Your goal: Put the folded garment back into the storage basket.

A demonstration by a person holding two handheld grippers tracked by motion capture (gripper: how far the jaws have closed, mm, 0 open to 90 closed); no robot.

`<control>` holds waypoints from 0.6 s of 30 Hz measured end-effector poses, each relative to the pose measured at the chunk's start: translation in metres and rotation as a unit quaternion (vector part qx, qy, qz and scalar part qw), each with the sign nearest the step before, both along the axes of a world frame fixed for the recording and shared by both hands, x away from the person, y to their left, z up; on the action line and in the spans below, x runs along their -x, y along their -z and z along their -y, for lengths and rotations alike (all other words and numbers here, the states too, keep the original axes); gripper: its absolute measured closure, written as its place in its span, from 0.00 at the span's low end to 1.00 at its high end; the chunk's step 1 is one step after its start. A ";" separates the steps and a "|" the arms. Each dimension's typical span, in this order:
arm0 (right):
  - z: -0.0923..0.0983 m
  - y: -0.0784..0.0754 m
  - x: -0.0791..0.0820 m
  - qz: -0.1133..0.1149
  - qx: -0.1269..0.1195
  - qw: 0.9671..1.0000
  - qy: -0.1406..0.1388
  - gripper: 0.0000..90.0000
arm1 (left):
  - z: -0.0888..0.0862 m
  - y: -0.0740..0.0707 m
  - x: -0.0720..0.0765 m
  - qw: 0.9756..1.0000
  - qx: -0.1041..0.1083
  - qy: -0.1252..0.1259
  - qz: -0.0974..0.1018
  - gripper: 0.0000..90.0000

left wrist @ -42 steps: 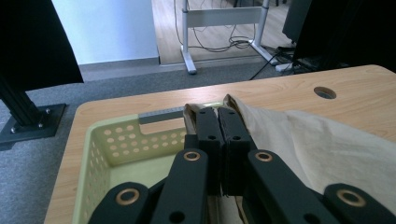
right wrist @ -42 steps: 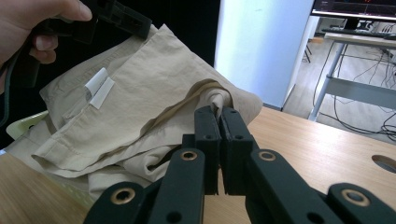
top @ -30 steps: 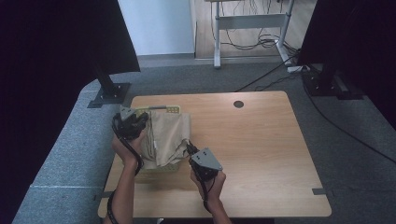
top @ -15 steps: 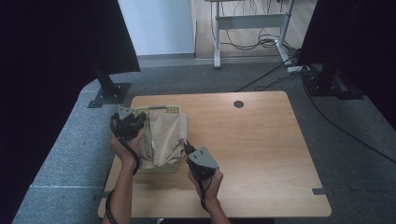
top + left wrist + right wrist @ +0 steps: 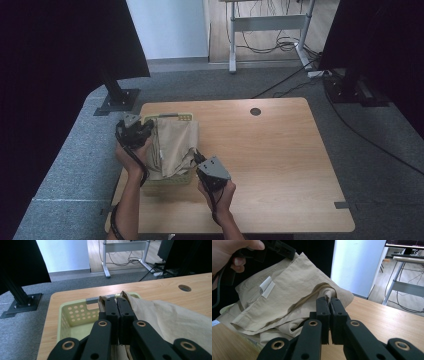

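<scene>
A: Khaki cloth, looks like trousers (image 5: 172, 145), bunched up over a pale green perforated basket (image 5: 75, 315) near the table's (image 5: 280, 160) left edge, toward the near-left corner. Both claws on it?

B: Yep. Left gripper (image 5: 117, 302) has its jaws together, clamped on the far edge of the fabric, right at the basket's far rim by the handle slot. Right gripper (image 5: 329, 302) jaws together too, pinching a fold at the garment's near-right corner, out past the basket's right side.

A: High view agrees? Left gripper (image 5: 134, 131) at the basket's far-left corner, right gripper (image 5: 207, 167) at its near-right.

B: Agrees. Cloth spans between them, partly over the rim, not down inside. White label (image 5: 267, 287) showing on the waistband part.

A: Step in hand, your call?

B: I'd judge it's handling the trousers at the basket, in or out I can't tell. Either way: keep both pinches firm, move both hands together so the cloth stays lightly taut, no tugging one side.

A: Risks?

B: Basket is light, fabric dragging over the rim could tip or slide it toward the table's left edge. Lift clear of the rim before going sideways. Right pinch looks like a thin fold, could slip.

A: Anything else close?

B: No, rest of the wooden top is bare apart from the cable hole (image 5: 255, 111) near the far edge.
</scene>
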State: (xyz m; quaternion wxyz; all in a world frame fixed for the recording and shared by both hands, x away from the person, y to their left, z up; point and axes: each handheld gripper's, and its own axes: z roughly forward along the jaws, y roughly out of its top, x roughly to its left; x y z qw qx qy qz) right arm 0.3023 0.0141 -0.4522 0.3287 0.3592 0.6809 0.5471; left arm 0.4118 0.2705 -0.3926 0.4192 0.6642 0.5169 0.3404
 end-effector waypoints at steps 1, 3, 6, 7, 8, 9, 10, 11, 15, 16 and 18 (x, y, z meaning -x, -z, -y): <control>-0.002 0.000 -0.001 0.000 0.001 1.000 -0.002 0.96 | -0.001 0.000 0.000 1.000 0.000 -0.001 0.000 0.98; -0.003 0.000 -0.001 0.000 0.001 1.000 -0.002 0.96 | -0.002 0.000 0.000 1.000 0.000 -0.001 0.000 0.98; -0.006 0.000 -0.001 0.000 0.001 1.000 -0.004 0.96 | -0.004 0.000 -0.001 1.000 -0.001 -0.003 -0.001 0.98; -0.007 0.000 -0.002 0.000 0.001 1.000 -0.005 0.96 | -0.005 0.000 -0.001 1.000 -0.001 -0.004 -0.001 0.98; -0.007 0.000 -0.002 0.000 0.001 1.000 -0.005 0.96 | -0.005 0.000 -0.001 1.000 -0.001 -0.004 -0.001 0.98; -0.009 0.000 -0.002 0.000 0.002 1.000 -0.006 0.96 | -0.005 0.000 -0.001 1.000 -0.001 -0.004 -0.001 0.98; -0.012 0.001 -0.003 -0.001 0.002 1.000 -0.008 0.96 | -0.008 0.000 -0.002 1.000 -0.003 -0.007 -0.002 0.98; -0.012 0.001 -0.003 -0.001 0.002 1.000 -0.008 0.96 | -0.008 0.000 -0.002 1.000 -0.003 -0.007 -0.002 0.98; -0.014 0.003 -0.004 -0.003 0.004 1.000 -0.010 0.96 | -0.011 0.001 -0.003 1.000 -0.003 -0.009 -0.005 0.98; -0.014 0.003 -0.004 -0.003 0.004 1.000 -0.010 0.96 | -0.011 0.001 -0.003 1.000 -0.003 -0.009 -0.005 0.98; -0.017 0.005 -0.005 -0.006 0.005 1.000 -0.012 0.96 | -0.012 0.002 -0.004 1.000 -0.004 -0.010 -0.004 0.98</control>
